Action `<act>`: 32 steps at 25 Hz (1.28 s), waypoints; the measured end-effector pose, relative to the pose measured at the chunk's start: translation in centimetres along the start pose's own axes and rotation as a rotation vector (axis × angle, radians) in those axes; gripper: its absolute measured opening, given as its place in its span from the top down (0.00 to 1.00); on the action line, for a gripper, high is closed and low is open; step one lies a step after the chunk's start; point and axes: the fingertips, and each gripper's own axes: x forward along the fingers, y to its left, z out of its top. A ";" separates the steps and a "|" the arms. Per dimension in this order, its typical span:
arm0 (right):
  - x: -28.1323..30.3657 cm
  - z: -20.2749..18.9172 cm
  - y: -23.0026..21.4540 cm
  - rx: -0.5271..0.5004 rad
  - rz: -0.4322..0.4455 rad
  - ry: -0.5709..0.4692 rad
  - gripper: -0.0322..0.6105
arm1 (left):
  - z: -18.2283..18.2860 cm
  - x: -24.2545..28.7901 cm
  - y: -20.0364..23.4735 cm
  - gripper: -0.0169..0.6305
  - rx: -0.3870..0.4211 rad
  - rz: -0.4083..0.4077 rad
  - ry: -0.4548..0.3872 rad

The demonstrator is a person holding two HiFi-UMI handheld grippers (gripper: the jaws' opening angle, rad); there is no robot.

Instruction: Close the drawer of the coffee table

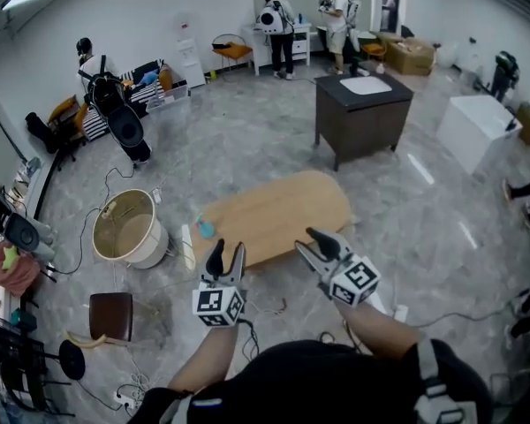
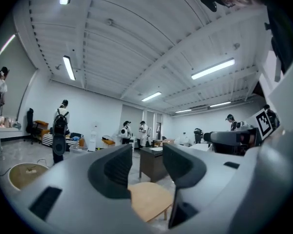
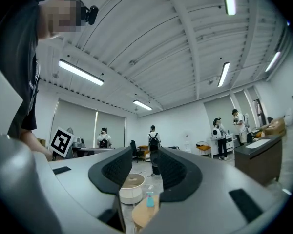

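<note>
Coffee table point(image 1: 274, 215) showed a pale oval wooden top, drawer out of sight; left gripper point(image 1: 228, 250) and right gripper point(image 1: 311, 244) hovered by its near edge, jaws apart, empty.

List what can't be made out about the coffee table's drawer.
- Head view: looks down on the coffee table, whose top hides its sides; no drawer front shows.
- Left gripper view: the left gripper covers most of the table; only part of the top and a leg show.
- Right gripper view: the right gripper and the lower edge leave one end, with a blue bottle too small to read.
</note>
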 end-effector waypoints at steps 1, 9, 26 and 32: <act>-1.3 0.9 -1.3 -0.015 -0.022 -0.004 0.73 | 1.0 1.1 -1.6 0.67 0.008 -0.035 -0.009; -8.9 6.3 -7.7 -0.056 -0.139 -0.052 0.74 | 4.2 7.4 -12.1 0.67 0.029 -0.277 -0.010; -10.2 8.9 -6.2 -0.067 -0.103 -0.053 0.91 | 5.8 6.6 -17.0 0.93 0.072 -0.417 0.007; -7.1 8.3 -5.3 -0.022 -0.004 -0.024 0.94 | 6.7 6.7 -17.8 0.96 0.119 -0.507 0.039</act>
